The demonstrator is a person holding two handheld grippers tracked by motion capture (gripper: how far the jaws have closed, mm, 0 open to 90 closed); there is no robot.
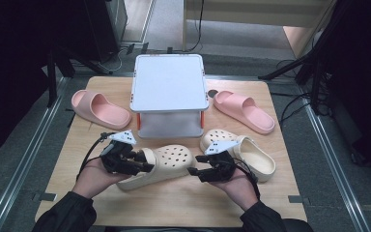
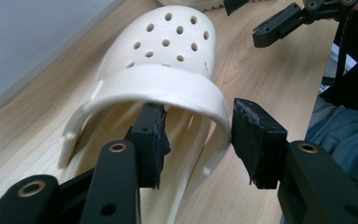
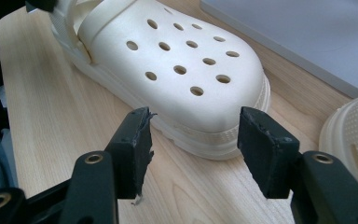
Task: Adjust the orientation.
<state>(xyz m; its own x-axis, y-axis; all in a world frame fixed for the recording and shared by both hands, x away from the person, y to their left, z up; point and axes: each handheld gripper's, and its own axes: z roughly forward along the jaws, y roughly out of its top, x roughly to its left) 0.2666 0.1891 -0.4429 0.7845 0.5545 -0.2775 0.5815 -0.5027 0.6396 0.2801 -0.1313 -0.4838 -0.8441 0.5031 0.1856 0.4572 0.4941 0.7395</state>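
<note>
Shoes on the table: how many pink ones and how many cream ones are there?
Pink slides: 2, one left of the white stand and one right of it.
Cream clogs: 2, one by the left gripper and one behind the right gripper.
Total: 4 shoes.

A white two-tier shoe rack [image 1: 169,89] stands at the far middle of the wooden table [image 1: 77,145], with a pink slide [image 1: 100,108] to its left and another pink slide [image 1: 244,110] to its right. In front of the rack lie a cream clog [image 1: 166,162] and, further right, a second cream clog [image 1: 244,151]. The left gripper [image 1: 142,163] sits at the first clog's heel end and the right gripper [image 1: 197,173] just off its toe, both well in front of the rack.
</note>
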